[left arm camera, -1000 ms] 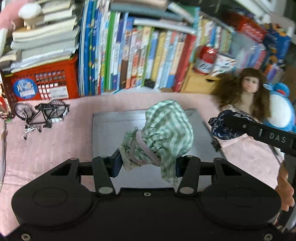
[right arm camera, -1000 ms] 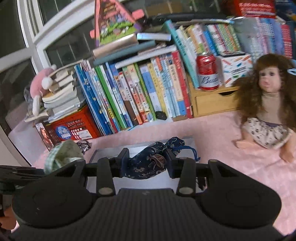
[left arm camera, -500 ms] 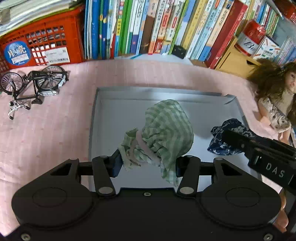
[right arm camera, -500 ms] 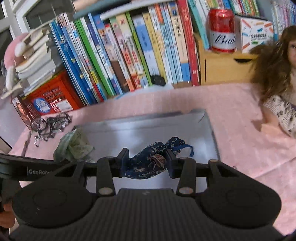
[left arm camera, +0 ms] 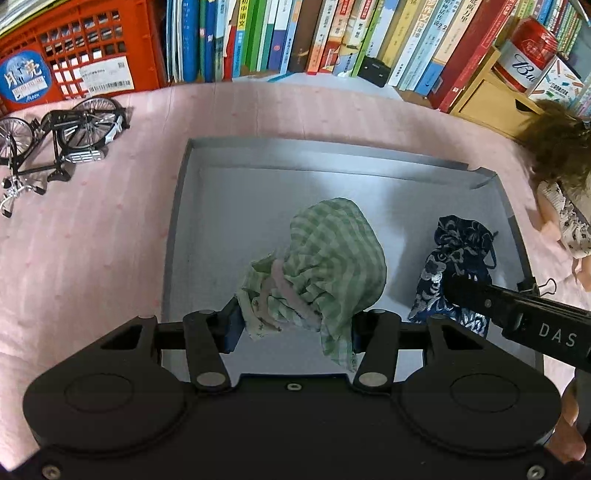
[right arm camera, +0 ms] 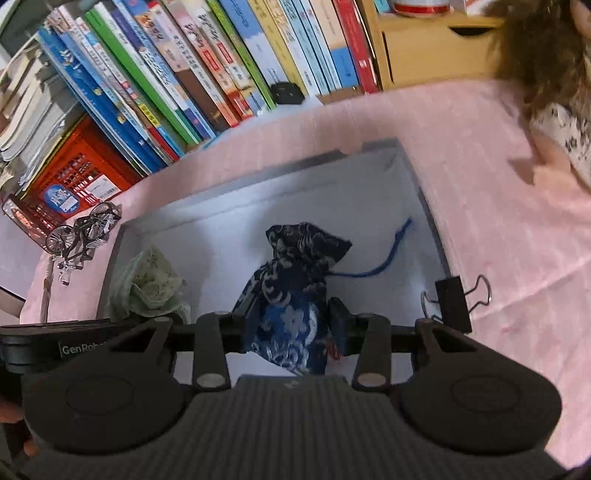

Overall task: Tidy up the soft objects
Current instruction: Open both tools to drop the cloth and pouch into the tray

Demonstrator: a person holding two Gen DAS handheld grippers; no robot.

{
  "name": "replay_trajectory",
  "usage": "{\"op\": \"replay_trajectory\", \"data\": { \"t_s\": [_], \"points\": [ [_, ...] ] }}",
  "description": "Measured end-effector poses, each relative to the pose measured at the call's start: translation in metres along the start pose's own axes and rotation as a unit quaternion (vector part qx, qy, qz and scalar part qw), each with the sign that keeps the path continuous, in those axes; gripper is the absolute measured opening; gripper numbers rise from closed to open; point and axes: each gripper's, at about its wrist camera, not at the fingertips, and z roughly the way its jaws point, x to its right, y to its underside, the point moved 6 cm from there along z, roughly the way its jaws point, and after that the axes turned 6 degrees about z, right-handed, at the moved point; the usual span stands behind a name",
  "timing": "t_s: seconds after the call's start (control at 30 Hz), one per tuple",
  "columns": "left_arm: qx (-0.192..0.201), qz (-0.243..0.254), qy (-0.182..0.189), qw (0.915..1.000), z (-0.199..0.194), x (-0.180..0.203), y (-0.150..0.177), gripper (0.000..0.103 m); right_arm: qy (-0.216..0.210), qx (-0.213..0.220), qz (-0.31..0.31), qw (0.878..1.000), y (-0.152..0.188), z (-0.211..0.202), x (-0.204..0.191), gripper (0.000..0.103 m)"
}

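My left gripper (left arm camera: pixel 293 325) is shut on a green checked cloth pouch (left arm camera: pixel 332 251) and holds it over the grey tray (left arm camera: pixel 229 192). My right gripper (right arm camera: pixel 293 325) is shut on a dark blue patterned drawstring pouch (right arm camera: pixel 291 280), low over the tray's (right arm camera: pixel 207 229) right half; its blue cord (right arm camera: pixel 384 258) lies on the tray floor. The blue pouch also shows in the left wrist view (left arm camera: pixel 458 258) and the green pouch in the right wrist view (right arm camera: pixel 151 288).
The tray sits on a pink cloth (left arm camera: pixel 81 251). A model bicycle (left arm camera: pixel 62 129) lies left of it, a doll (left arm camera: pixel 565 192) right of it. Books (left arm camera: pixel 295 33), an orange crate (left arm camera: pixel 74 59) and a wooden drawer box (left arm camera: pixel 484 99) line the back. A binder clip (right arm camera: pixel 454 299) grips the tray's right rim.
Both grippers have tilted down and dropped toward the tray with their pouches. The blue pouch now hangs close to the tray floor with its cord resting on it.
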Motion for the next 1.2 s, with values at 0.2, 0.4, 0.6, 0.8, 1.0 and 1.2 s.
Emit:
{"op": "replay_trajectory", "data": {
  "t_s": [0.2, 0.4, 0.6, 0.8, 1.0, 1.2],
  "points": [
    [0.000, -0.002, 0.004, 1.0000, 0.001, 0.001, -0.001, 0.054, -0.001, -0.001, -0.004, 1.000, 0.000, 0.000, -0.003, 0.054],
    [0.007, 0.011, 0.007, 0.9999, -0.005, 0.005, 0.000, 0.070, -0.005, 0.006, -0.013, 1.000, -0.003, -0.007, -0.008, 0.069],
    [0.039, 0.016, 0.017, 0.9990, -0.028, 0.005, 0.002, 0.074, -0.009, 0.027, -0.033, 0.999, -0.004, -0.026, -0.013, 0.074],
    [0.080, 0.035, 0.024, 0.9959, -0.060, 0.006, 0.014, 0.078, -0.015, 0.061, -0.069, 0.996, 0.000, -0.057, -0.017, 0.079],
    [0.114, 0.046, 0.032, 0.9919, -0.089, 0.007, 0.031, 0.079, -0.020, 0.095, -0.102, 0.990, 0.012, -0.086, -0.022, 0.082],
    [0.150, 0.070, 0.038, 0.9854, -0.118, 0.012, 0.053, 0.081, -0.026, 0.132, -0.138, 0.981, 0.032, -0.114, -0.032, 0.084]
  ]
}}
